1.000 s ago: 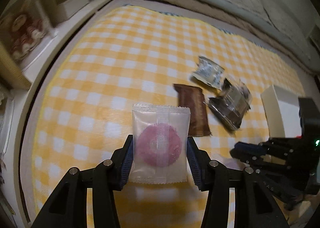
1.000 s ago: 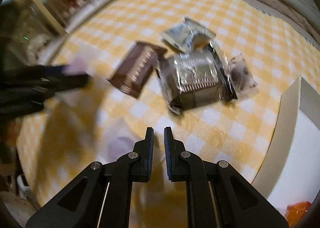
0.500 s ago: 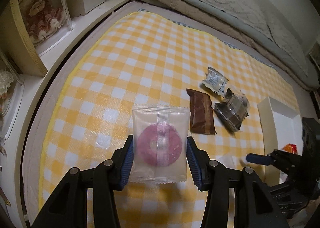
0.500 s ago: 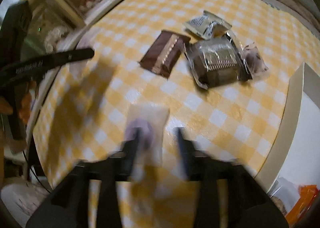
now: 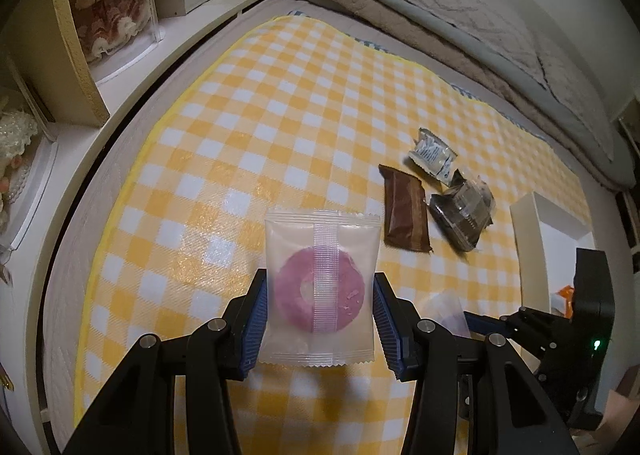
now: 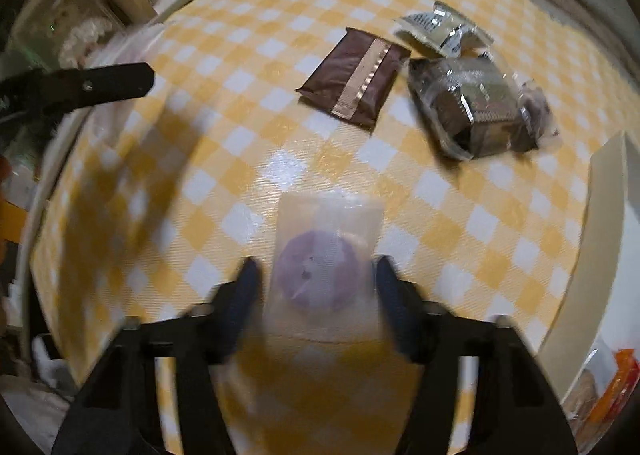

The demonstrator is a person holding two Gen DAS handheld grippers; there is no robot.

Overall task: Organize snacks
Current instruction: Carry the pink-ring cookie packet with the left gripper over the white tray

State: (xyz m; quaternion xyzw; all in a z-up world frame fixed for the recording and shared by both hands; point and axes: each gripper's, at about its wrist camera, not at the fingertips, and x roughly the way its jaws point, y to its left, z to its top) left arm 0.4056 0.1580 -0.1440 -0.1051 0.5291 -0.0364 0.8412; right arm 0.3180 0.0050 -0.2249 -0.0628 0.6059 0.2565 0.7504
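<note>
Both grippers point steeply down at a yellow-checked cloth (image 5: 248,103).

The left gripper (image 5: 319,297) is closed on a clear packet (image 5: 320,287) holding a pink ring. Its blue pads (image 5: 256,319) press the packet's two side edges low down, so most of the packet stands above the fingertips, upright and facing the camera, lifted clear of the cloth.

The right gripper (image 6: 314,291) is blurred. Its jaws have just been closing, and a second clear packet (image 6: 324,263) with a purplish round sweet sits between them. A narrow gap shows on the 9 o'clock side, while the 3 o'clock finger looks to be at the packet's edge; the blur leaves it unclear whether the pads grip. In the left wrist view this gripper shows at 4 o'clock.

In the right wrist view, a brown bar (image 6: 356,79) lies at 12 o'clock from the jaws, well apart. A dark clear-wrapped cake (image 6: 476,107) lies at 1 o'clock, with a silver-white packet (image 6: 440,29) touching its far edge. A white box (image 6: 608,215) stands at 3 o'clock, with an orange wrapper (image 6: 616,379) showing inside its near end.
</note>
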